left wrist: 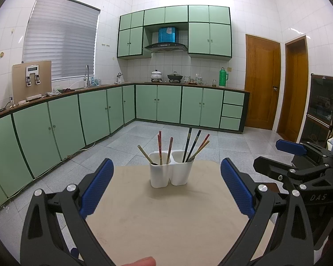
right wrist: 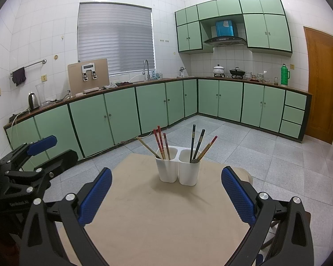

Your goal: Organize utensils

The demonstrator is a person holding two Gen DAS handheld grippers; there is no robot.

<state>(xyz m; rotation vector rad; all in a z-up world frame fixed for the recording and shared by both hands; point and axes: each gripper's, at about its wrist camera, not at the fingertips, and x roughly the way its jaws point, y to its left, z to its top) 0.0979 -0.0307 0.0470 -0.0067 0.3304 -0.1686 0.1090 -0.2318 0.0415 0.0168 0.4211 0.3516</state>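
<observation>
You had one beige table (left wrist: 171, 217) under both tools, its far edge rounded and ending just behind the holder, with grey floor tiles (right wrist: 266, 155) open on every side beyond it. The tabletop itself carried only one thing, so the whole near half lay bare between your grippers and the holder.

Your left gripper (left wrist: 166, 188) was spread wide, its two blue pads far apart and pinching nothing, hovering above the near part of the table. Your right gripper (right wrist: 166, 196) stood the same way: two blue pads spread, nothing between them. In the left wrist view the right tool showed at the right edge, beside the table rather than over the holder.

The one white holder (right wrist: 178, 170) stood upright toward the far end of the table, centred between the pads in both views. It had two compartments joined side by side.

In the left compartment (left wrist: 159, 173) you had four sticks: three reddish chopsticks (right wrist: 161, 143) and one pale wooden one (right wrist: 147, 147) leaning out to the left. A dark spoon-like end showed at that rim in the left wrist view.

In the right compartment (left wrist: 181, 170) you also had four: two dark chopsticks (right wrist: 196, 143) standing steep and two tan, red-tipped ones (left wrist: 201, 147) leaning right, lying so close together that the right wrist view showed them almost as one. A small grey rounded piece sat at that rim; I could not tell what it was.
</observation>
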